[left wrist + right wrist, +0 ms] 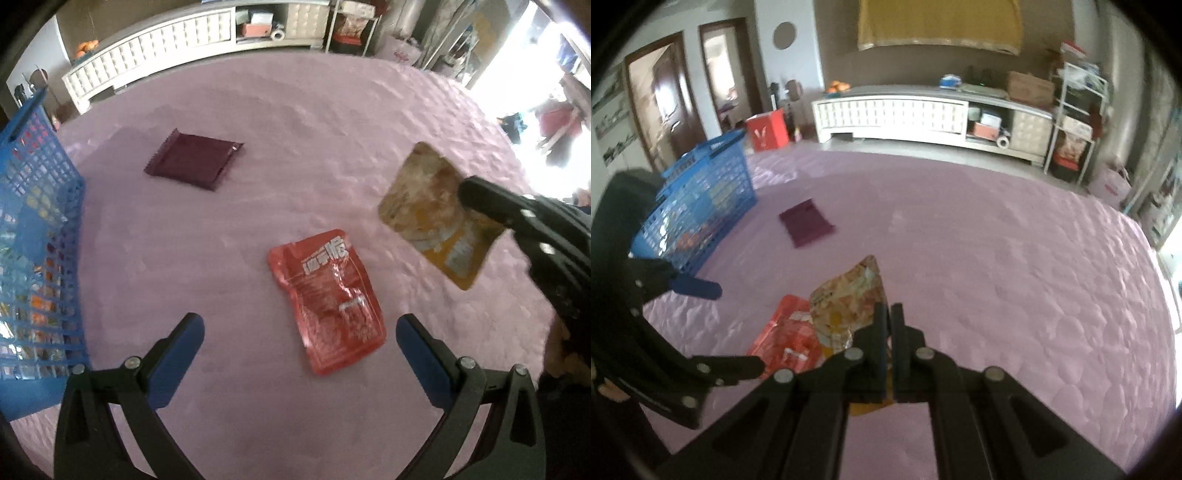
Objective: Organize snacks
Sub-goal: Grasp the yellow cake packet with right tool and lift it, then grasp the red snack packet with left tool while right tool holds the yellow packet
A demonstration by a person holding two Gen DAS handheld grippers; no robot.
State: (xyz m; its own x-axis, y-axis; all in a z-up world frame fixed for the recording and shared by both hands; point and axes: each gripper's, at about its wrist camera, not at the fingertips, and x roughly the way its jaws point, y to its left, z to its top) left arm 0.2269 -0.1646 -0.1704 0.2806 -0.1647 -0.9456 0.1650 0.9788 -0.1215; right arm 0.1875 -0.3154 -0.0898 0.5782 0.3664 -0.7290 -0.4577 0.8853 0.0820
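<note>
Snack packets: 3 (one dark purple packet, one red packet, one yellow packet) | blue baskets: 1 | grippers: 2

The red snack packet, lying on the pink bedspread, carries large white Chinese characters, the last of which looks like "脆"; the smaller print on it and on the other packets is too blurred to read.

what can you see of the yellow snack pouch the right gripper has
The yellow snack pouch is a flat, glossy packet printed with a food photo, orange-yellow at one end. It hangs tilted above the pink quilt, clamped by the right gripper with jaws shut on its edge. Only the gripper appears to touch it.
</note>
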